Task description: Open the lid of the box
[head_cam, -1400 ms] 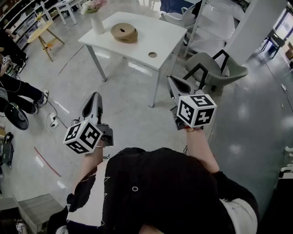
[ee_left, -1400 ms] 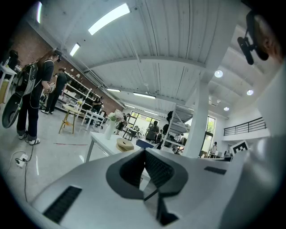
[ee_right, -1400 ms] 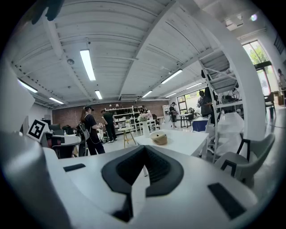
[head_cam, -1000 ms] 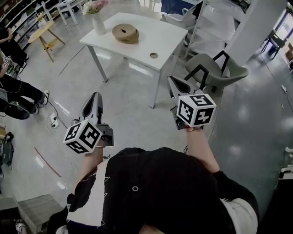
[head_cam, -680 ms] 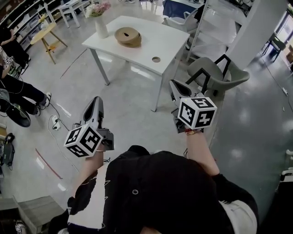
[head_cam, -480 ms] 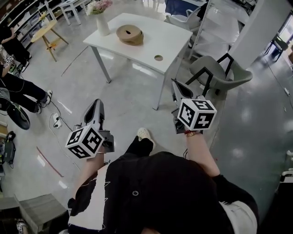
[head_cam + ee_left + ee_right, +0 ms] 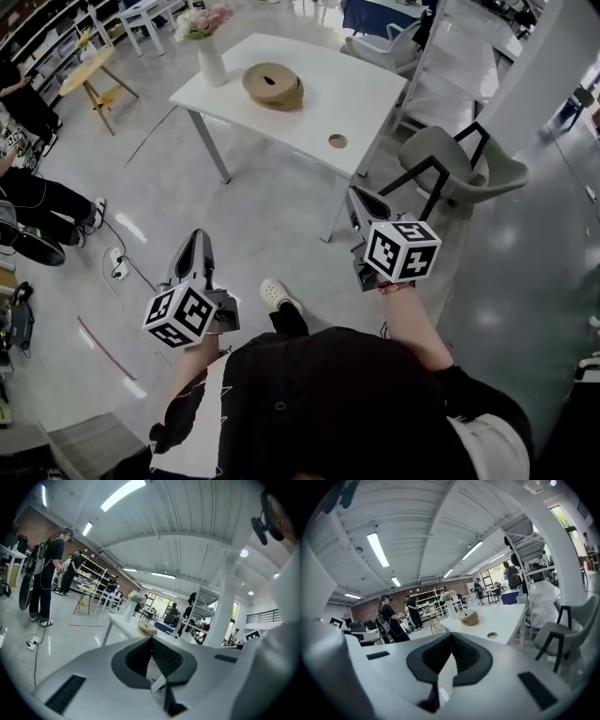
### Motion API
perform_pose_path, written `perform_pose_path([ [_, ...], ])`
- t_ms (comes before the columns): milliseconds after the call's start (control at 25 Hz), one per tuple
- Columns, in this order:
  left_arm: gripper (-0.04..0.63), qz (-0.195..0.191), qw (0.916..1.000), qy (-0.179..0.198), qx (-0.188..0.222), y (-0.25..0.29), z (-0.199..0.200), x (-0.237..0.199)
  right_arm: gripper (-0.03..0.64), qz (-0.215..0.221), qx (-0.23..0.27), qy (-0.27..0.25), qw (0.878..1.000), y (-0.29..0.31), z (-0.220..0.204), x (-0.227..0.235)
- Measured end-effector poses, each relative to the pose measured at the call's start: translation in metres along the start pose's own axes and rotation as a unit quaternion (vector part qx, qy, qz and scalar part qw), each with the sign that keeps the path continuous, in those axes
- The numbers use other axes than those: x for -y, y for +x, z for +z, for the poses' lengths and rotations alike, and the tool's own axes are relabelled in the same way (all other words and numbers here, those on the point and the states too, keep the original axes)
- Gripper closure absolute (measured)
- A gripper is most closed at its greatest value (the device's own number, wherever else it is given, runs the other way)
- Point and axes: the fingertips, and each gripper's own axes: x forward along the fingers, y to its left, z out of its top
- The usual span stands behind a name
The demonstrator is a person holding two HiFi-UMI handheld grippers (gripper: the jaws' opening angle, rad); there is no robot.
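Observation:
The box [image 7: 273,84] is a round tan one with a lid. It sits on a white table [image 7: 361,94] some way ahead of me, and it shows small in the left gripper view [image 7: 147,629] and the right gripper view [image 7: 468,617]. My left gripper [image 7: 195,249] hangs over the floor, well short of the table, its jaws together and empty [image 7: 151,638]. My right gripper [image 7: 362,202] is held nearer the table's front corner, also shut and empty [image 7: 451,633]. Neither gripper touches the box.
A white vase of flowers [image 7: 210,49] stands at the table's left end, and a round hole [image 7: 337,142] is in the tabletop. A grey chair [image 7: 450,169] stands to the right of the table, a wooden stool [image 7: 89,80] to the left. People stand and sit at the left [image 7: 28,192].
The table and box have drawn closer in the head view, and a shoe now shows in front of the person. Both grippers sit lower in the picture, still shut.

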Motion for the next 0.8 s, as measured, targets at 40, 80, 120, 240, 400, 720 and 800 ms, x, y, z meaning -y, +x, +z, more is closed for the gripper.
perform_pose_path([
  [40,0.586,-0.001,1.0000,-0.006,0.001,0.009,0.003,-0.006,0.612,0.005,-0.004,-0.004,1.000,0.013,0.001,-0.002],
  [80,0.586,-0.003,0.9999,-0.012,0.001,0.020,0.006,-0.011,0.612,0.010,-0.007,-0.010,1.000,0.026,0.003,-0.004],
  [120,0.586,-0.003,0.9998,-0.019,0.000,0.031,0.009,-0.016,0.612,0.014,-0.011,-0.016,1.000,0.038,0.005,-0.005],
  [240,0.586,-0.004,0.9995,-0.031,0.000,0.065,0.022,-0.025,0.612,0.024,-0.017,-0.037,0.999,0.073,0.019,-0.007],
  [400,0.586,-0.026,0.9993,-0.025,0.000,0.109,0.048,-0.029,0.612,0.014,-0.003,-0.046,0.999,0.112,0.047,-0.004],
  [720,0.586,-0.064,0.9979,0.005,0.009,0.178,0.092,-0.043,0.611,0.003,0.015,0.013,1.000,0.185,0.081,0.016],
  [800,0.586,-0.064,0.9979,0.002,0.010,0.190,0.100,-0.053,0.612,0.004,0.017,0.013,1.000,0.201,0.088,0.015],
])
